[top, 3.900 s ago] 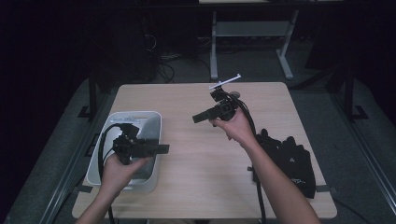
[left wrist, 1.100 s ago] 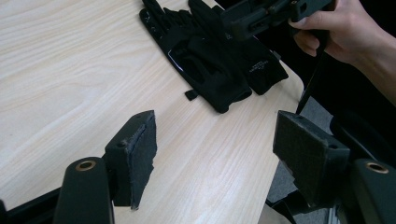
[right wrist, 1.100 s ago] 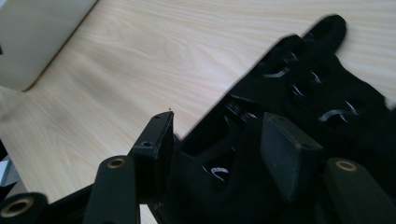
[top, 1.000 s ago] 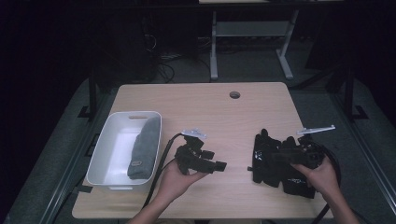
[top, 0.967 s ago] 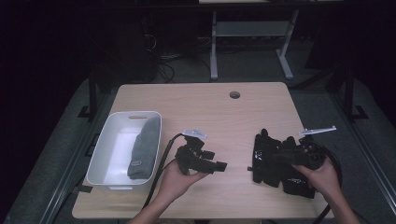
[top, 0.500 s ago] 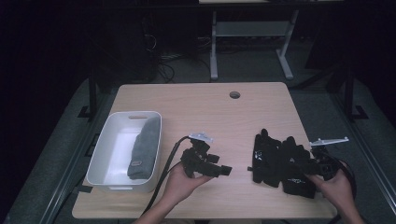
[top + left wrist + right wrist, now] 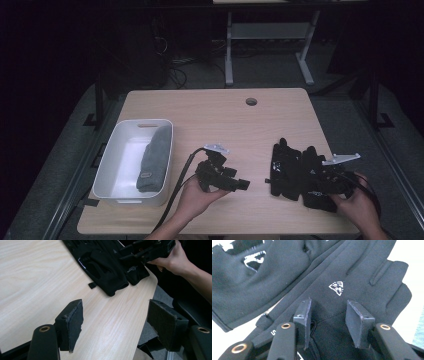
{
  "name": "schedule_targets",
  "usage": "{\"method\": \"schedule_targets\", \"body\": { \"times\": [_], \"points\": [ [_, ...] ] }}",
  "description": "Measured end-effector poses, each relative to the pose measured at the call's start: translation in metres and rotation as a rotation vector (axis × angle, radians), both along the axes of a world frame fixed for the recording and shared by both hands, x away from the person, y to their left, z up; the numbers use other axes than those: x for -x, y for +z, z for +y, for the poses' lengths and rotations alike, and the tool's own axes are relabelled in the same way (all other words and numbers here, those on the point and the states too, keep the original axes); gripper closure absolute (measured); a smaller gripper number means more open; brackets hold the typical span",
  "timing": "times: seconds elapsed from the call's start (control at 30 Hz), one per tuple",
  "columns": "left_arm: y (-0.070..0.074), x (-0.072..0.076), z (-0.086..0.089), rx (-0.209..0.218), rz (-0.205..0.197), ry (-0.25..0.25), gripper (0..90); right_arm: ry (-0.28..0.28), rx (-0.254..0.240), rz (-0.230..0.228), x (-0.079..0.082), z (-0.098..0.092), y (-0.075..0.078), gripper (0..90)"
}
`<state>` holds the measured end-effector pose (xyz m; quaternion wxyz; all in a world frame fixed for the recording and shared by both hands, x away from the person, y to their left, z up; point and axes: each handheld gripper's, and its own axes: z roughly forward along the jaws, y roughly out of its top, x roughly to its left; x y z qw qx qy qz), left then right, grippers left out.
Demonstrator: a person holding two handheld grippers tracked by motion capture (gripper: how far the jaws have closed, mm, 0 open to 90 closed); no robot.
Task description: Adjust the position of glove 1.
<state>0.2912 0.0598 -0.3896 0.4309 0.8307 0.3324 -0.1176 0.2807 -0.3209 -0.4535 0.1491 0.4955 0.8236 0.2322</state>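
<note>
The right tongs [image 7: 327,315] reach low over the black gloves [image 7: 300,172] at the counter's [image 7: 210,112] right edge, jaws just closing astride a fold of glove, not pinching. The left tongs [image 7: 120,325] hover spread and empty mid-counter. The white tub [image 7: 112,175] holds a grey cloth [image 7: 152,160].

The far half of the table [image 7: 215,107] is bare wood, free to pass. On the left the white bin [image 7: 114,165] blocks the way; near right, black gloves [image 7: 292,167] lie flat.
</note>
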Motion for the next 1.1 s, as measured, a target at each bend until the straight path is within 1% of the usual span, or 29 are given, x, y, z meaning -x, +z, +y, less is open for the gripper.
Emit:
{"method": "schedule_targets", "body": {
  "times": [0.07, 0.13, 0.2, 0.3, 0.4, 0.47, 0.5, 0.57, 0.63, 0.73, 0.83, 1.0, 1.07, 1.1],
  "points": [
    [-0.002, 0.001, 0.000, -0.004, 0.002, 0.001, 29.0, -0.002, 0.013, 0.001, 0.000, 0.002, 0.000, 59.3],
    [-0.003, 0.002, 0.000, -0.007, 0.002, -0.003, 29.0, -0.009, 0.021, -0.004, 0.000, 0.004, 0.001, 67.1],
    [-0.003, 0.003, 0.001, -0.006, -0.007, 0.008, 29.4, -0.010, 0.032, -0.010, 0.000, 0.005, 0.001, 72.6],
    [0.000, 0.003, 0.004, 0.005, -0.017, 0.018, 30.6, -0.019, 0.034, -0.007, -0.001, 0.005, 0.001, 76.1],
    [0.002, 0.002, 0.006, 0.003, -0.022, 0.022, 30.6, -0.031, 0.023, 0.009, -0.003, 0.004, 0.002, 79.8],
    [0.003, 0.002, 0.007, -0.003, -0.024, 0.022, 30.6, -0.046, -0.001, 0.024, -0.004, 0.002, 0.004, 81.9],
    [0.003, 0.002, 0.008, -0.003, -0.024, 0.023, 30.5, -0.054, -0.023, 0.033, -0.005, 0.000, 0.004, 82.8],
    [0.003, 0.002, 0.009, -0.002, -0.023, 0.032, 30.5, -0.070, -0.060, 0.047, -0.006, -0.003, 0.005, 83.9],
    [0.004, 0.001, 0.011, 0.004, -0.033, 0.039, 30.5, -0.067, -0.062, 0.045, -0.005, -0.005, 0.006, 84.1],
    [0.005, 0.001, 0.012, 0.007, -0.033, 0.049, 30.5, -0.063, -0.059, 0.038, -0.005, -0.005, 0.007, 84.7],
    [0.005, 0.001, 0.013, 0.007, -0.036, 0.049, 30.6, -0.075, -0.059, 0.044, -0.005, -0.005, 0.010, 84.9],
    [0.005, 0.001, 0.012, 0.002, -0.042, 0.049, 30.6, -0.087, -0.076, 0.015, -0.003, -0.010, 0.016, 84.8],
    [0.005, 0.000, 0.011, 0.000, -0.036, 0.048, 30.5, -0.089, -0.087, 0.011, -0.003, -0.012, 0.017, 84.8],
    [0.005, 0.000, 0.010, 0.002, -0.036, 0.047, 30.4, -0.089, -0.084, 0.006, -0.003, -0.013, 0.018, 84.8]
  ]
}}
